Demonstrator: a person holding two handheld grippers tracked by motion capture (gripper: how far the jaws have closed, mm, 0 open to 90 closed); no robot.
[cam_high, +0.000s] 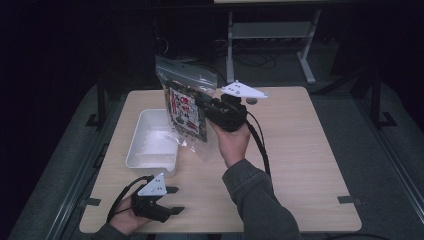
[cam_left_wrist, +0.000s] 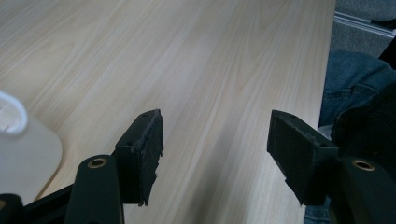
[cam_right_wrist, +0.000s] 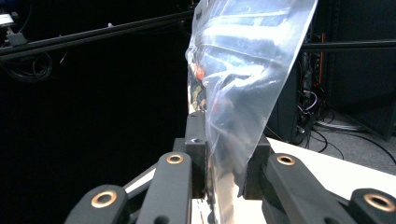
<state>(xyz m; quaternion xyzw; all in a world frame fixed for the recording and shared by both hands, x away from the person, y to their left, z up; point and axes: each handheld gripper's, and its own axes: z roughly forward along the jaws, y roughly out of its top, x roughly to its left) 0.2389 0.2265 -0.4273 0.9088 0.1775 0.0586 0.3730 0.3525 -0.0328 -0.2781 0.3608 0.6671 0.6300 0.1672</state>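
Note:
A clear zip bag (cam_high: 184, 102) with a red, white and black printed packet inside hangs in the air over the table's middle, beside the white tub (cam_high: 150, 141). My right gripper (cam_high: 204, 104) is shut on the bag's side edge. In the right gripper view the clear plastic bag (cam_right_wrist: 243, 88) rises from between the closed jaws of my right gripper (cam_right_wrist: 225, 163). My left gripper (cam_high: 174, 200) rests open near the table's front left edge, holding nothing. The left gripper view has my left gripper (cam_left_wrist: 215, 144) spread wide over bare wood.
The white tub is a rectangular tray at the table's left, and nothing shows inside it. A small dark round object (cam_high: 252, 100) lies near the far edge. The wooden table (cam_high: 300, 150) has free room on its right half. A person's denim-clad leg (cam_left_wrist: 355, 84) is beside the table edge.

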